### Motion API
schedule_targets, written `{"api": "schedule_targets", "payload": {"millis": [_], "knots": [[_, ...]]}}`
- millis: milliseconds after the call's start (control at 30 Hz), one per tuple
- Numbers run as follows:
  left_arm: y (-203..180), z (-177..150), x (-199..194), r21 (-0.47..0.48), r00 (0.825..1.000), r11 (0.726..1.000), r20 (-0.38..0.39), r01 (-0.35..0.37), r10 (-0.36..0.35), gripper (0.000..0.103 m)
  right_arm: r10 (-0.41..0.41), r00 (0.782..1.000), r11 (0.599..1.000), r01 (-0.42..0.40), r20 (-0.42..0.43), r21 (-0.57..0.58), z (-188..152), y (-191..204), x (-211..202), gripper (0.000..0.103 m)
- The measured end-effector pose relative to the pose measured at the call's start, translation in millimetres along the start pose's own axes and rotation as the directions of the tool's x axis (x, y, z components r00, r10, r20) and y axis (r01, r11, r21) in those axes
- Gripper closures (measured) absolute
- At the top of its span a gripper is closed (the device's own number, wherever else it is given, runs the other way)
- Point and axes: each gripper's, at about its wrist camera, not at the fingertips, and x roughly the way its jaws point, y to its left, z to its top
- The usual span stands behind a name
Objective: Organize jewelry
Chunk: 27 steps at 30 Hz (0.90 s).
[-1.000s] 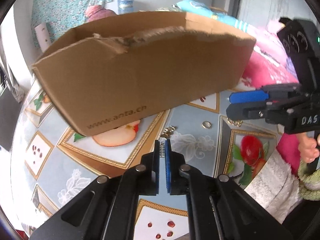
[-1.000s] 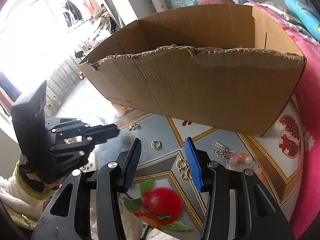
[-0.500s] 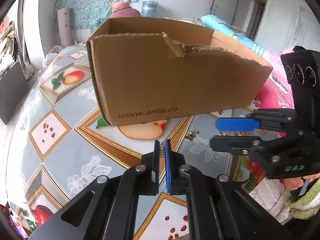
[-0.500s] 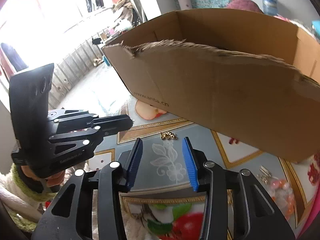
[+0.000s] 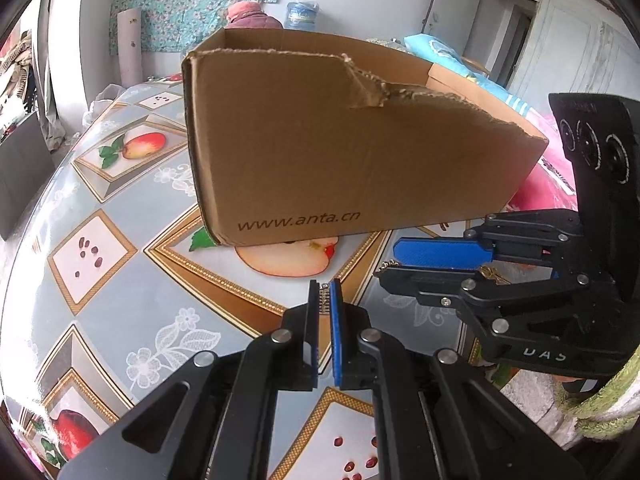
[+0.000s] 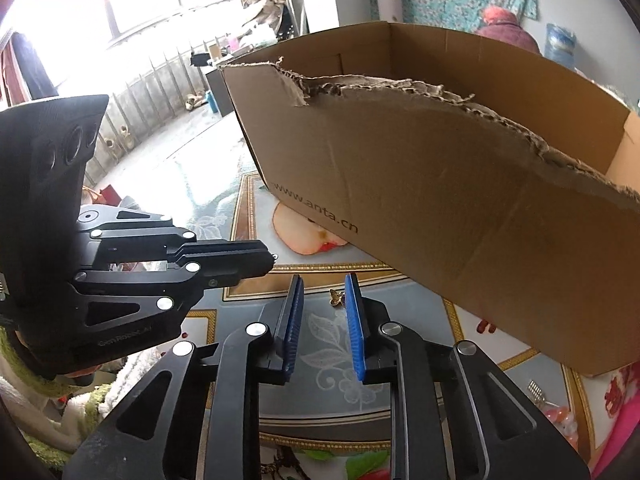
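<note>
Corrugated cardboard box (image 5: 360, 152), rim torn, on the fruit-patterned counter (image 5: 120, 216); left gripper (image 5: 325, 294) pinches a beaded earring (image 5: 324, 298), right gripper (image 6: 322, 300) gapes near a gold charm (image 6: 337, 298).

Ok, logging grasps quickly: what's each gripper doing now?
Left gripper: shut on a small beaded silver piece.
Right gripper: open, holding nothing.
</note>
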Motion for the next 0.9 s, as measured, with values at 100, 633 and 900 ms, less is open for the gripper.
{"api": "schedule_targets", "payload": {"millis": [100,633,900], "knots": [[1,-1,1,0.000,1.000,1.000,0.001,0.003,-0.003,0.099,-0.006,1.000,1.000,0.006,-0.001,0.017,0,-7,-3,0.083],[3,-2,3,-0.008,1.000,1.000,0.001,0.009,-0.009,0.099,0.027,0.998,0.996,-0.023,-0.048,0.086,1,-23,10,0.102],[3,-4,4,-0.009,1.000,1.000,0.002,0.009,-0.009,0.099,0.080,0.997,0.983,-0.077,-0.008,0.168,4,-36,-3,0.102]]}}
